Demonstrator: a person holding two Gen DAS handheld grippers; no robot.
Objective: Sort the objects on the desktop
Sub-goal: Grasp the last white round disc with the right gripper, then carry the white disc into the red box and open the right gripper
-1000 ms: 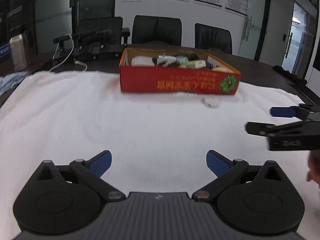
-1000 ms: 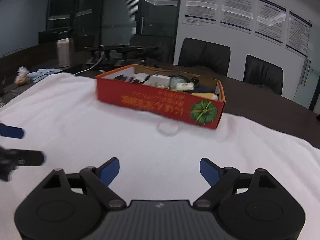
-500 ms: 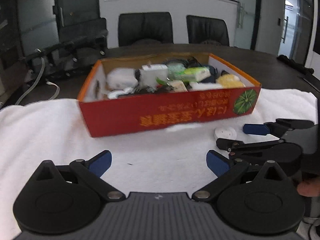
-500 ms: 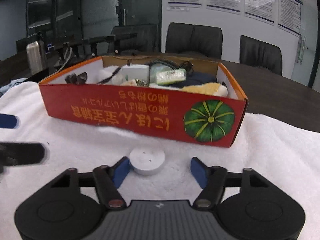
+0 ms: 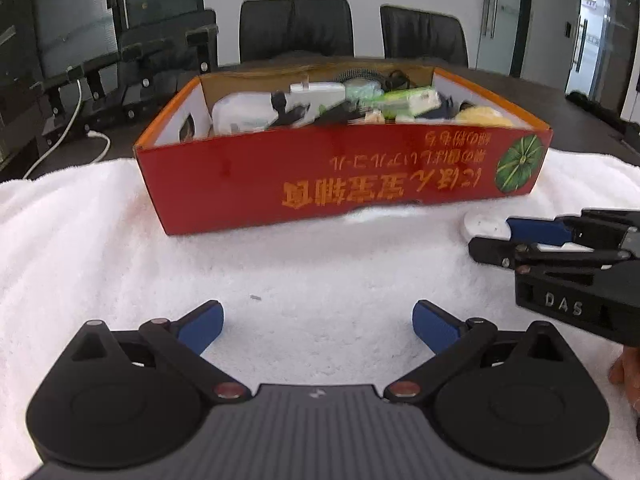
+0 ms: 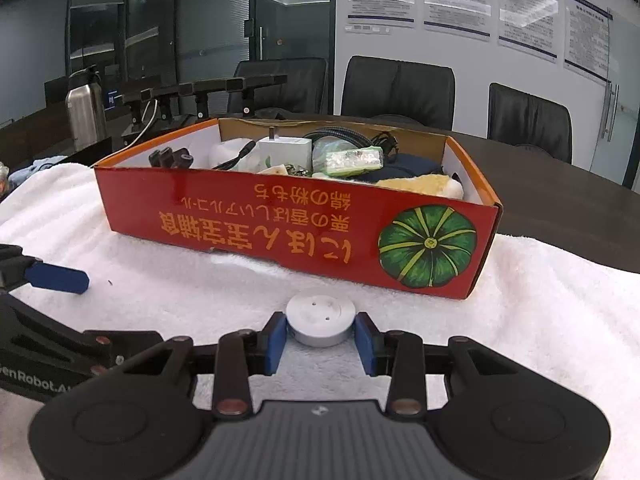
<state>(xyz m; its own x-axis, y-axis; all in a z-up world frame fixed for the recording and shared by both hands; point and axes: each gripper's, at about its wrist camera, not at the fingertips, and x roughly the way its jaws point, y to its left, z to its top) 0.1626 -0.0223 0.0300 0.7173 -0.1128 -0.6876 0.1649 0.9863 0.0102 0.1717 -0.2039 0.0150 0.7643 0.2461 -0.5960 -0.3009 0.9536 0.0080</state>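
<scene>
White puck [image 6: 320, 318] btwn closing right gripper [image 6: 320, 340] pads

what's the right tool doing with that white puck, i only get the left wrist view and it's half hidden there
Observer: The right tool has the white puck between its jaws, which are closing, one blue pad on each side.
Operator: pads on it yet
Observer: The pads appear to touch both sides of it, and it rests flat on the towel.
Operator: anything off to the left i'm missing
Observer: A steel flask stands upright on the dark table, beyond the red box.
</scene>
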